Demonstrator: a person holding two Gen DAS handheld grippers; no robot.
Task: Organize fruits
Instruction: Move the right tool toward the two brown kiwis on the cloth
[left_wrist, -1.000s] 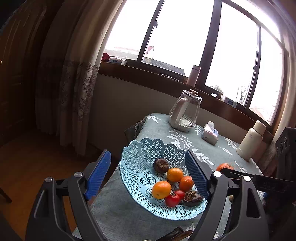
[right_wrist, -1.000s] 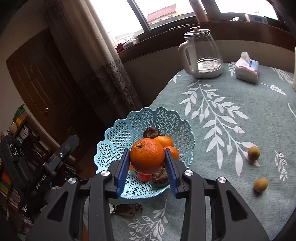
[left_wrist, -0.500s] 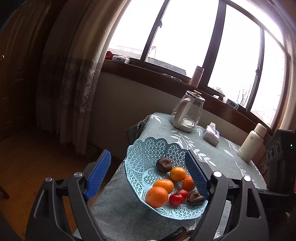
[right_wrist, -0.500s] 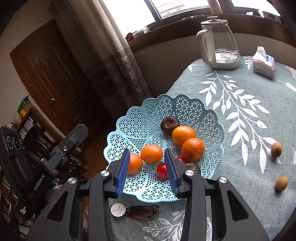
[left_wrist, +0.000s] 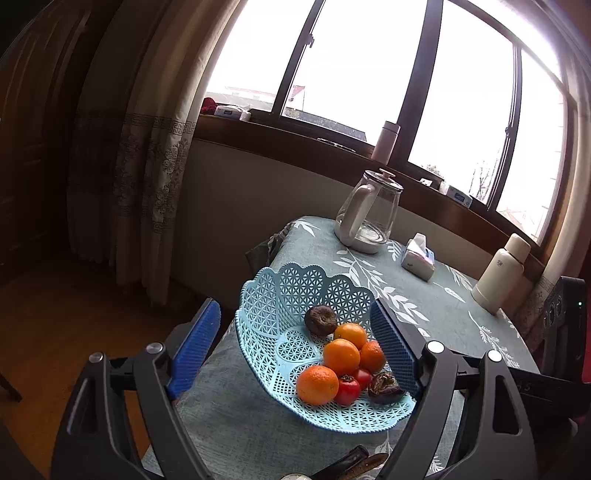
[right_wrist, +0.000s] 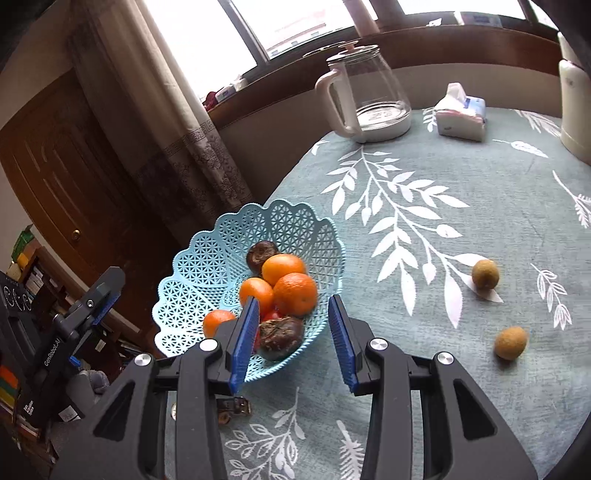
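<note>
Fruit is being gathered into the basket; two pieces are lying loose on the table.

The left gripper (left_wrist: 295, 349) is being held wide and empty; the right gripper (right_wrist: 291, 334) is being carried half-spread, empty, above the pale-blue lattice plastic basket (right_wrist: 207, 258) where round oranges (right_wrist: 294, 293) are resting. Right of it, two small brown fuzzy kiwis (right_wrist: 485, 273) are waiting on the teal leaf-patterned table (right_wrist: 424, 229): judged light, soft-skinned, prone to rolling, best pinched gently across the middle.

perforated plastic basket (right_wrist: 207, 258), glass kettle (right_wrist: 373, 96)
</note>
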